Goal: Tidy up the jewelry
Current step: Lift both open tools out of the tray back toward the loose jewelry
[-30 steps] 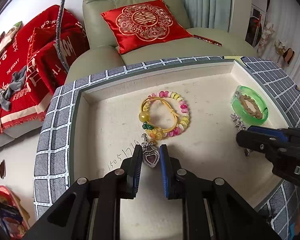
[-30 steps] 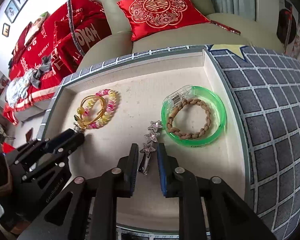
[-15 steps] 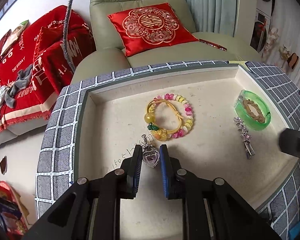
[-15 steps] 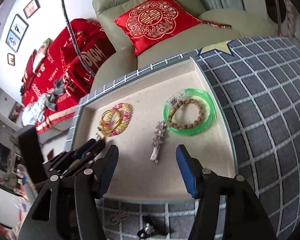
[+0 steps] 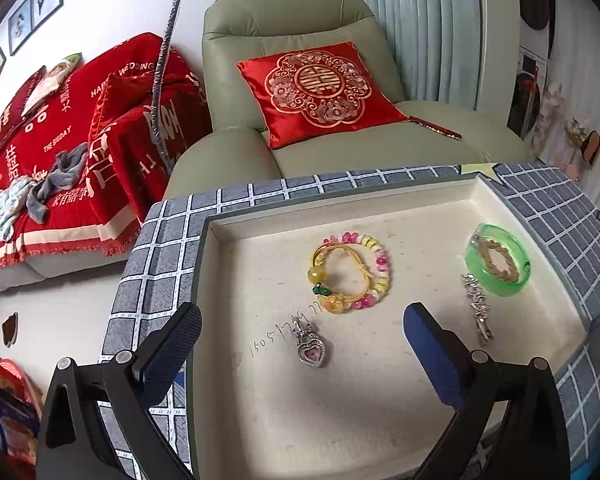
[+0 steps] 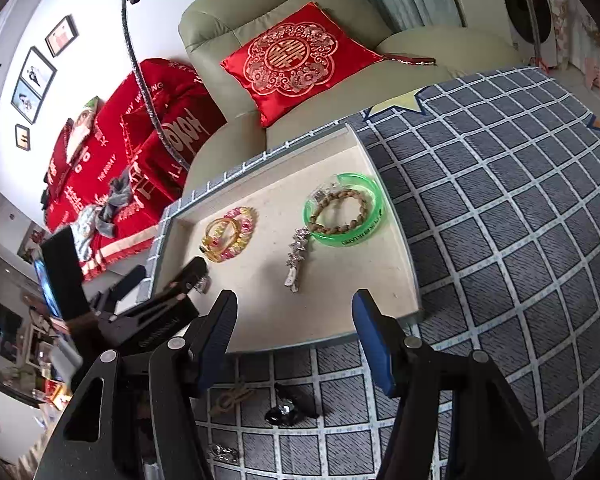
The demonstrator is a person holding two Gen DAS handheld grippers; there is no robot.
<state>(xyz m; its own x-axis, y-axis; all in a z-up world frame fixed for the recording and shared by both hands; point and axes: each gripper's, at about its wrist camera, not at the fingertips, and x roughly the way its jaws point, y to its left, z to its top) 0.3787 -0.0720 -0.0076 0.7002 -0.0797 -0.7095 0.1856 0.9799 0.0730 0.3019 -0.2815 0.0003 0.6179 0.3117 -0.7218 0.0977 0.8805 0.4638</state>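
Note:
A cream-lined tray (image 5: pixel 380 400) holds the jewelry. A silver heart pendant (image 5: pixel 313 350) lies flat on it, just ahead of my left gripper (image 5: pixel 301 314). That gripper's jaws are opening wide and touch nothing. Beyond the pendant sit a pink-and-yellow bead bracelet with a gold bangle (image 5: pixel 352 272), a silver star hair clip (image 5: pixel 478 306) and a green bangle (image 5: pixel 504 288) ringing a brown braided bracelet. My right gripper (image 6: pixel 295 300) is open over the tray's near edge, with the star clip (image 6: pixel 296 254) lying free ahead of it. My left gripper (image 6: pixel 166 272) partly hides the pendant in the right wrist view.
A grey checked cloth (image 6: pixel 500 240) covers the table around the tray. A brown knotted cord (image 6: pixel 232 396), a dark piece (image 6: pixel 284 414) and a small silver piece (image 6: pixel 222 452) lie on it near me. A green armchair with a red cushion (image 5: pixel 324 88) stands behind.
My left gripper has let go of the heart pendant, spread its jaws wide and lifted slightly. My right gripper opened off the star clip and drew back toward the tray's near edge.

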